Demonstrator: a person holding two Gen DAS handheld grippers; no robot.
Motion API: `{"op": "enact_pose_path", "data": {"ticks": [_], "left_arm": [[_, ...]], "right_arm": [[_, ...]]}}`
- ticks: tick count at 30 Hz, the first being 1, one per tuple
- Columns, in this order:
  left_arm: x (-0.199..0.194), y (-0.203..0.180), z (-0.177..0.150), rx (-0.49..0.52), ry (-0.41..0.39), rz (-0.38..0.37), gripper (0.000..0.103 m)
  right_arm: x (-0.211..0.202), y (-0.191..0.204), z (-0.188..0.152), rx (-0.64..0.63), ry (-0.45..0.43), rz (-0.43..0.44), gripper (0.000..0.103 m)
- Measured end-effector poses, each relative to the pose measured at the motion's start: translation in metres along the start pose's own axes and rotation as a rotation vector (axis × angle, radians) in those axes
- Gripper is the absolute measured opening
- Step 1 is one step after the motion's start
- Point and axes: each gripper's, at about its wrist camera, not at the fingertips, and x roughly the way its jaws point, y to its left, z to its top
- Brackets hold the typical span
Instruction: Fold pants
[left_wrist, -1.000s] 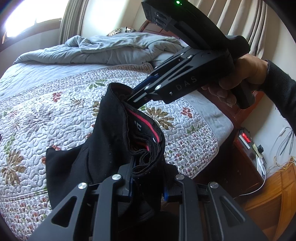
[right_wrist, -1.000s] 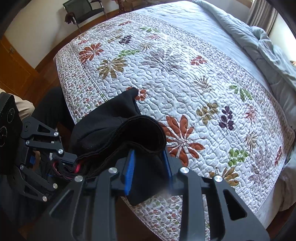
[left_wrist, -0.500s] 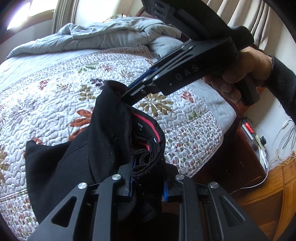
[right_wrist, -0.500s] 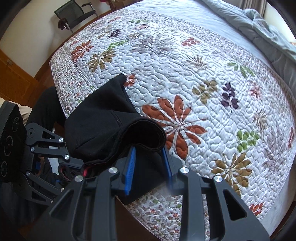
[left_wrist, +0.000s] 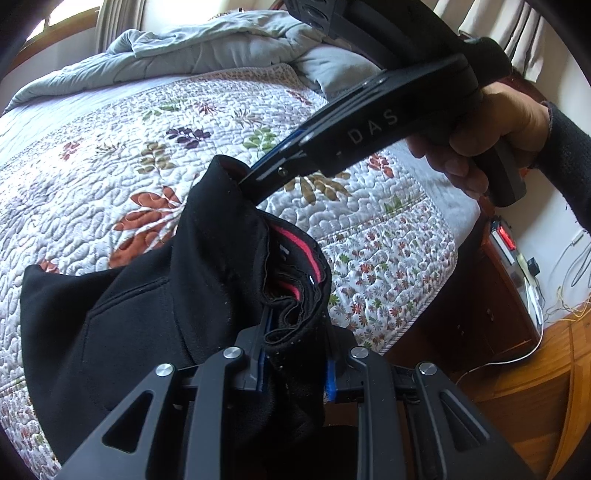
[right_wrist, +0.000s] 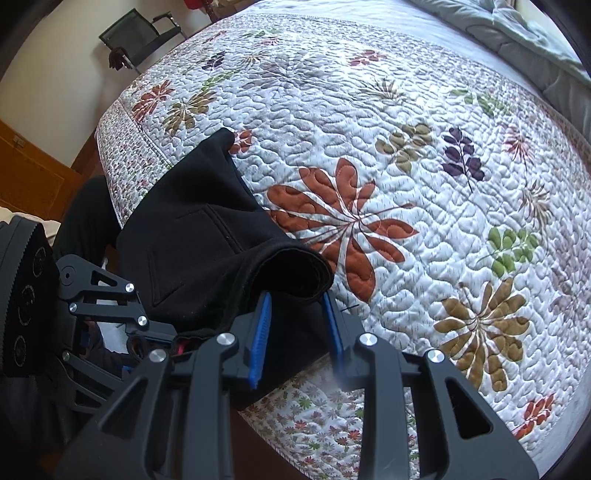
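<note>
Black pants (left_wrist: 155, 314) with a red-lined waistband (left_wrist: 306, 251) hang between both grippers over the near edge of the bed. At the bottom of the left wrist view, my left gripper (left_wrist: 295, 332) is shut on a bunched fold of the waistband. From the upper right a hand (left_wrist: 480, 140) holds my right gripper (left_wrist: 245, 181), whose tips pinch the waistband's far end. In the right wrist view the right gripper (right_wrist: 297, 314) is shut on black cloth between its blue pads (right_wrist: 261, 332). The pants (right_wrist: 199, 236) trail left onto the quilt, and the left gripper (right_wrist: 159, 334) is at the lower left.
A floral quilt (left_wrist: 110, 147) covers the bed (right_wrist: 424, 129), with a crumpled grey duvet (left_wrist: 203, 48) at its head. A dark nightstand (left_wrist: 498, 306) bearing a red-lit device (left_wrist: 506, 236) and wires stands on a wooden floor (left_wrist: 535, 387). A black chair (right_wrist: 140, 33) stands beyond the bed's far corner.
Both grippers have sunk toward the bed with the pants still held. The quilt looms larger, and more of the black cloth lies on it.
</note>
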Motion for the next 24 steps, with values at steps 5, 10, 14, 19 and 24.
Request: {"op": "enact_pose_path", "data": {"ticks": [5, 10, 14, 19, 24], "left_arm": [[0.012, -0.002, -0.003, 0.007, 0.022, 0.006, 0.023], [0.019, -0.004, -0.005, 0.018, 0.036, 0.011, 0.025], [0.023, -0.006, -0.007, 0.03, 0.047, 0.017, 0.025], [0.026, -0.008, -0.01, 0.042, 0.054, 0.028, 0.025], [0.03, -0.01, -0.011, 0.057, 0.061, 0.044, 0.025]], "right_arm": [[0.009, -0.006, -0.007, 0.02, -0.002, 0.016, 0.028], [0.011, -0.012, -0.015, 0.049, -0.016, 0.029, 0.028], [0.012, -0.014, -0.02, 0.074, -0.03, 0.035, 0.028], [0.012, -0.013, -0.026, 0.097, -0.045, 0.032, 0.029], [0.014, -0.014, -0.031, 0.136, -0.058, 0.021, 0.029]]}}
